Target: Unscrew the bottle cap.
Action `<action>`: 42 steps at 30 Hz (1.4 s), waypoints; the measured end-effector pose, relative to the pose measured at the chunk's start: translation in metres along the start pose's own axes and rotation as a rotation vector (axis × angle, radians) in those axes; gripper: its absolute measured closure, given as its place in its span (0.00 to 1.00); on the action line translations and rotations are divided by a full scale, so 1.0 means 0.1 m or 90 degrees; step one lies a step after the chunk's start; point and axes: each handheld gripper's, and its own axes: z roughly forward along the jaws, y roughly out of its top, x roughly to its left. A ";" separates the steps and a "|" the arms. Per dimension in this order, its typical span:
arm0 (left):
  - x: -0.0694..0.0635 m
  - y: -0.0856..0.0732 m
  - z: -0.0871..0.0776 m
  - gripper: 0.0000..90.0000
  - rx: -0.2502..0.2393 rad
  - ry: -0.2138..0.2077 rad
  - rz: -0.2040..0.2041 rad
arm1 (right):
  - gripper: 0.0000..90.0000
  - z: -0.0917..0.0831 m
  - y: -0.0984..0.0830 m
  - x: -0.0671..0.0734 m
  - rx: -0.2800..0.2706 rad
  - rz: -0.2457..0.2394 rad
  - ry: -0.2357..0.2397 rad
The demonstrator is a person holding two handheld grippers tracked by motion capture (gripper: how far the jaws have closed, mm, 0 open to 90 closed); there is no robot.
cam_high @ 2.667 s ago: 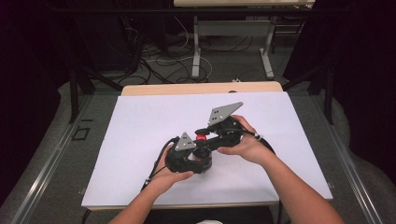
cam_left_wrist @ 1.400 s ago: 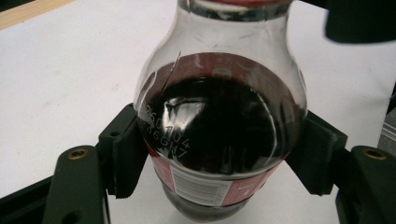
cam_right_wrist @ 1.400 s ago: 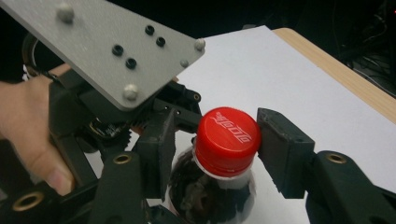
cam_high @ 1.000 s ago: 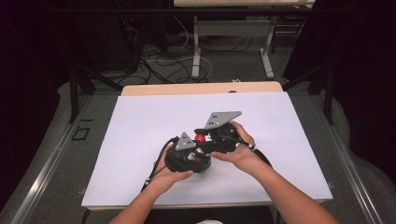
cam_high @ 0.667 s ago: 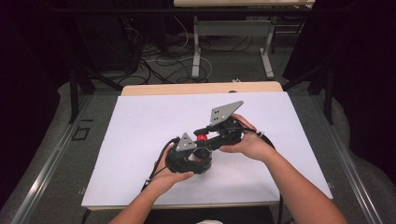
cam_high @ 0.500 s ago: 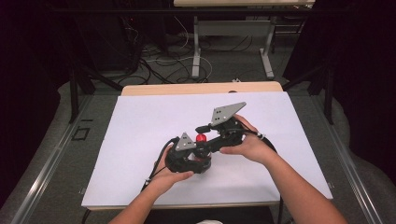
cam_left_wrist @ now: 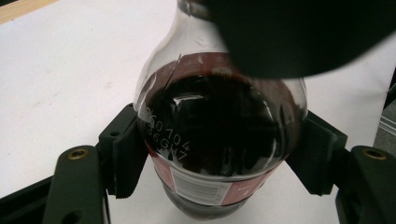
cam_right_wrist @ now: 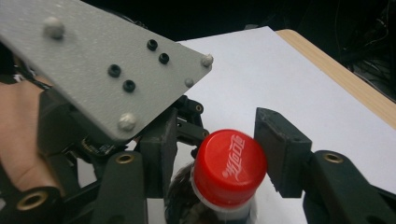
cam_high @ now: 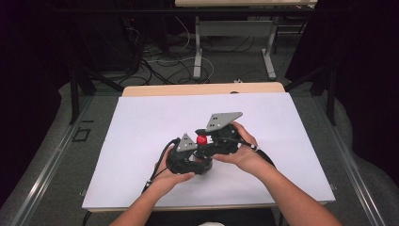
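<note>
White sheeting covers the counter (cam_high: 141,141), with a wooden edge at its far side and dark floor and cables beyond. Near the middle of the counter, the left hand-held gripper (cam_left_wrist: 219,158) is clamped on the body of a bottle (cam_left_wrist: 219,140) of dark drink, its pads pressed against both sides at the label. The bottle is held upright just above or on the white sheet; which of the two cannot be told. The right hand-held gripper (cam_right_wrist: 215,140) is set around the bottle's red cap (cam_right_wrist: 229,161). One pad is seen touching the cap's right edge, while the other is partly hidden behind it. Its jaws have just been closing further, with the cap between them. In the high view, both hands (cam_high: 240,153) are seen close together, the cap showing red between the two grey plates (cam_high: 223,121).
</note>
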 end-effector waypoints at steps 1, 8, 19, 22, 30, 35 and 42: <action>0.00 0.00 0.00 0.33 0.000 0.000 0.000 | 0.62 0.00 0.00 0.00 0.003 -0.002 -0.001; -0.01 0.00 -0.01 0.34 -0.007 0.004 0.001 | 0.68 0.00 0.02 -0.18 0.005 -0.028 0.081; -0.02 0.01 0.00 0.34 -0.001 0.000 0.001 | 0.54 -0.04 0.01 -0.17 0.011 -0.008 0.095; -0.02 0.01 -0.01 0.34 -0.004 0.002 -0.004 | 0.54 -0.06 0.03 -0.05 0.005 0.002 0.017; 0.02 0.01 -0.04 0.34 0.004 0.000 -0.002 | 0.55 -0.05 0.05 0.10 0.015 0.046 -0.043; -0.01 0.01 -0.02 0.34 -0.006 0.008 -0.005 | 0.60 0.00 0.04 0.06 0.003 0.033 -0.041; -0.02 0.01 -0.03 0.34 -0.003 0.001 0.004 | 0.67 0.00 0.05 -0.06 0.015 -0.029 0.028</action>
